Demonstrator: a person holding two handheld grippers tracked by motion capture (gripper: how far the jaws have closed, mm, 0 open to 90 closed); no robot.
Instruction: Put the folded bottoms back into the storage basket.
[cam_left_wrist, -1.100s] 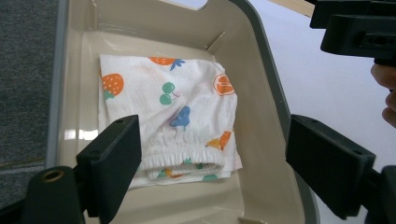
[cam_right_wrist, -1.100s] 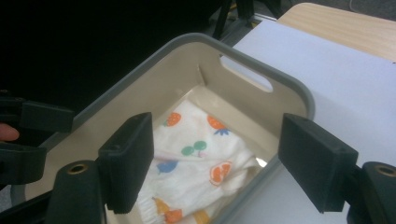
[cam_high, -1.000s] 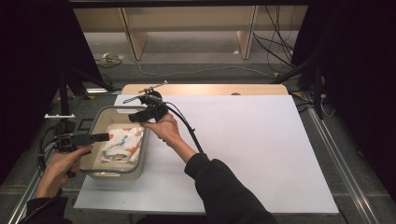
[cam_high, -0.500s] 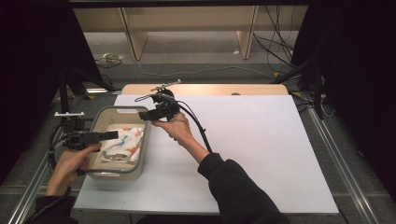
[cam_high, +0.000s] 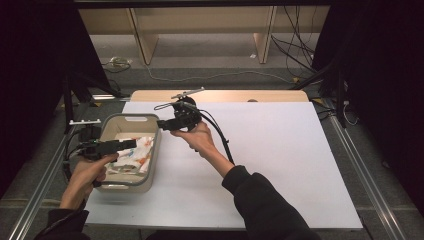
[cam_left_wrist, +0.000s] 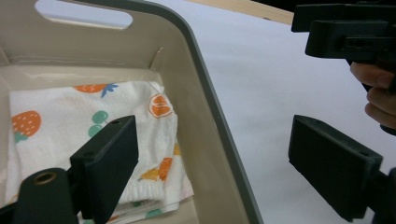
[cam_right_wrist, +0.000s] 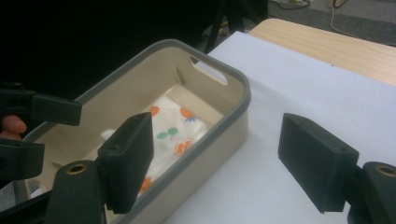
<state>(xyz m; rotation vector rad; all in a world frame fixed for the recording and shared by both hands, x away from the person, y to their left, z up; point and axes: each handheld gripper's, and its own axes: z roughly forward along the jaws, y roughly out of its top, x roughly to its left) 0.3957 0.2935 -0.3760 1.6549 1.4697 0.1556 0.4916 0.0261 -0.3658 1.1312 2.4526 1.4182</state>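
Note:
A beige bin with a grey rim (cam_high: 156, 140) stands at the table's left. A folded white cloth with a fruit print (cam_high: 137, 152) lies flat on its floor. My left gripper (cam_high: 131, 145) hovers open over the cloth, holding nothing. In the left gripper view its jaws straddle the bin's right wall (cam_left_wrist: 210, 102), with the cloth (cam_left_wrist: 70, 121) beneath the left jaw. My right gripper (cam_high: 161, 123) is open and held in the air beside the bin's far right corner, pointing at the bin. In the right gripper view the bin (cam_right_wrist: 233, 109) and cloth (cam_right_wrist: 175, 128) lie ahead.
A white sheet (cam_high: 270, 165) covers the table, and a strip of bare wood (cam_high: 225, 95) shows along the far edge. Metal rails (cam_high: 372, 185) run down both sides. Cables and shelf legs (cam_high: 262, 40) are on the floor beyond.
My right gripper has drawn back to the right, off the bin's rim. My left gripper has slid a little to the right over the cloth.

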